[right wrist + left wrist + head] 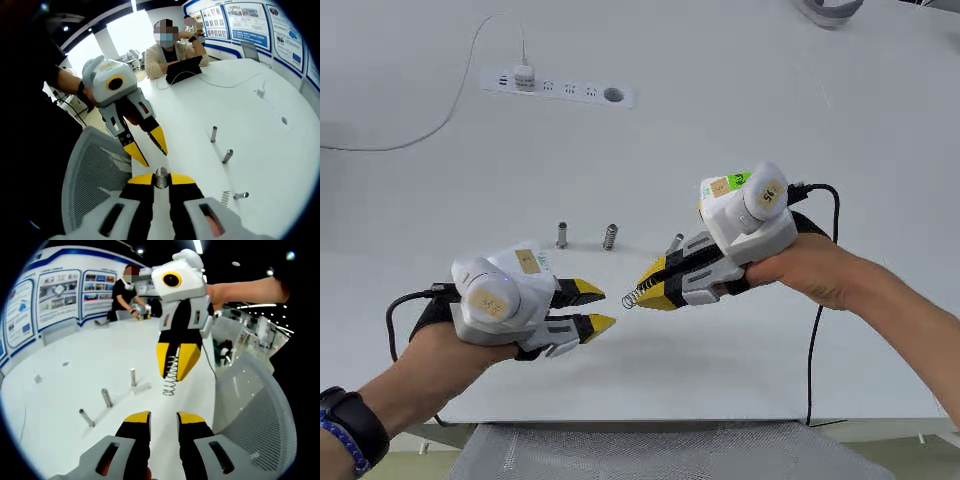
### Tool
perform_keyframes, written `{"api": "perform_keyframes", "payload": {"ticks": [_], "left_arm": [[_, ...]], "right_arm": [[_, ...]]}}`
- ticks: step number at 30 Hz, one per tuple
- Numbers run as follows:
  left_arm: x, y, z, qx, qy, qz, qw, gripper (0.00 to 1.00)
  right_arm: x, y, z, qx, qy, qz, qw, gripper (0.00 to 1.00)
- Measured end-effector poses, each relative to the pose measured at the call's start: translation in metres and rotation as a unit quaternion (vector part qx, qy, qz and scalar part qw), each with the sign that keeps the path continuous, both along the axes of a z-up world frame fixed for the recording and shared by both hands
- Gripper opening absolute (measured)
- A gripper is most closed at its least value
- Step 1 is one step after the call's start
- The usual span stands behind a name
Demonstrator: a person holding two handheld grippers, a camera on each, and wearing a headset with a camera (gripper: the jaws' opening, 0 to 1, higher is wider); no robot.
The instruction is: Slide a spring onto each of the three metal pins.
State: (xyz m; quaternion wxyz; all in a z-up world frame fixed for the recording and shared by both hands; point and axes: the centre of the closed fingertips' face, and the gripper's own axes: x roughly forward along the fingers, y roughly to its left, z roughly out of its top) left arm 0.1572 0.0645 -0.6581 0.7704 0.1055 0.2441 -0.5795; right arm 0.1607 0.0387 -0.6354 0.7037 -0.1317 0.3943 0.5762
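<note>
Left gripper (607, 308) agape | right gripper (643, 292) pinching spring (631, 297) (near table (740, 120) edge)

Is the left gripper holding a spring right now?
No, the left gripper is open and empty; the right gripper grips the spring.

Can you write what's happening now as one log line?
right gripper shut on spring | left gripper open, empty | three pins on table

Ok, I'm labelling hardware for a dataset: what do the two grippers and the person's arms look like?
Both the left gripper and right gripper have pale grey housings, black middles, yellow-tipped jaws, tan stickers and a black cable. The right one also carries a green label. The left wrist wears a black band.
</note>
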Motion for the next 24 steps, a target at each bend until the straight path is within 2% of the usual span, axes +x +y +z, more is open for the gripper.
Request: {"api": "perform_keyframes", "payload": {"ticks": [4,11,15,24], "left_arm": [[0.005,0.008,-0.002,-0.001,0.005,0.019,0.9998,0.23],[0.015,0.022,-0.007,0.005,0.004,0.049,0.9988,0.27],[0.021,0.029,-0.010,0.011,0.003,0.069,0.9976,0.33],[0.032,0.043,-0.017,0.015,0.005,0.099,0.9950,0.40]], "right_arm": [[0.008,-0.001,-0.002,-0.006,-0.007,-0.009,0.9999,0.12],[0.023,-0.005,-0.009,-0.023,-0.019,-0.026,0.9992,0.12],[0.032,-0.008,-0.013,-0.035,-0.029,-0.032,0.9985,0.12],[0.045,-0.006,-0.020,-0.047,-0.034,-0.038,0.9976,0.12]]}}
